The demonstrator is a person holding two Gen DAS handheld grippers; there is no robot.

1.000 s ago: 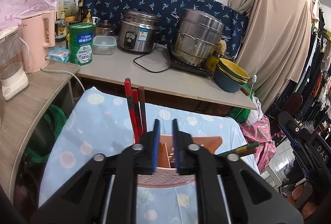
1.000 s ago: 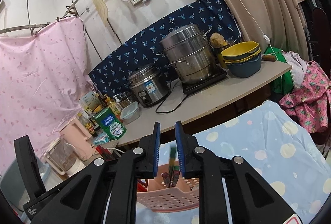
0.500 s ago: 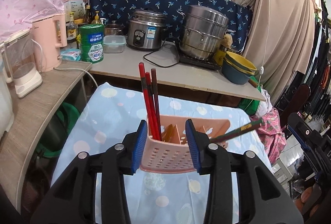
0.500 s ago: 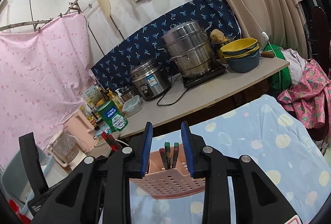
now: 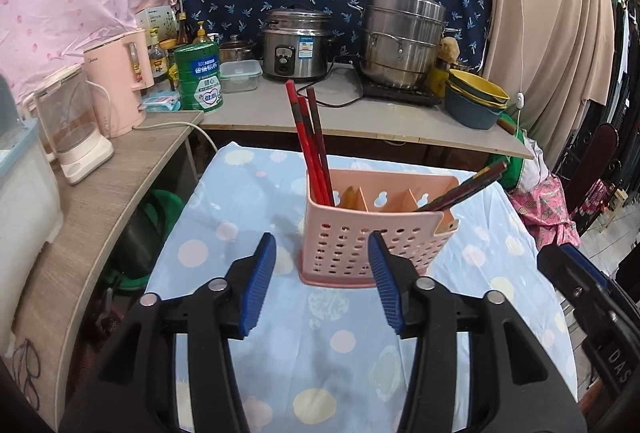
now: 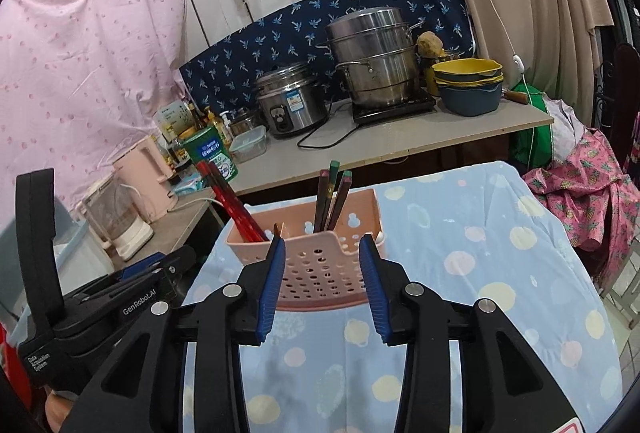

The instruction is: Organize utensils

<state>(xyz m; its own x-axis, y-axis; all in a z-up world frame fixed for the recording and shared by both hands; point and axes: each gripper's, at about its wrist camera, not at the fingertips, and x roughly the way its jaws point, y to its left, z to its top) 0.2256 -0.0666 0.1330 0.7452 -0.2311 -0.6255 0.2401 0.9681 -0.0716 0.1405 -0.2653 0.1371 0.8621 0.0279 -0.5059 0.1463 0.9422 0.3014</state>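
A pink perforated utensil holder (image 5: 372,233) stands on the blue dotted tablecloth (image 5: 248,201). Red chopsticks (image 5: 310,141) stand in its left compartment, dark green-tipped chopsticks (image 5: 464,189) lean out of its right compartment. My left gripper (image 5: 322,285) is open and empty, just in front of the holder. In the right wrist view the holder (image 6: 316,253), red chopsticks (image 6: 232,201) and dark chopsticks (image 6: 332,193) show too. My right gripper (image 6: 322,281) is open and empty, close before the holder. The left gripper's body (image 6: 100,293) shows at the left.
A counter (image 5: 360,121) behind the table carries a rice cooker (image 5: 296,49), a steel steamer pot (image 5: 404,41), stacked bowls (image 5: 476,101), a green tin (image 5: 198,77) and a pink kettle (image 5: 120,85). A side shelf (image 5: 100,193) runs along the left. Clothes hang at the right.
Both grippers have opened wide and pulled back from the holder. The chopsticks they had been over now stand free in the holder's compartments.
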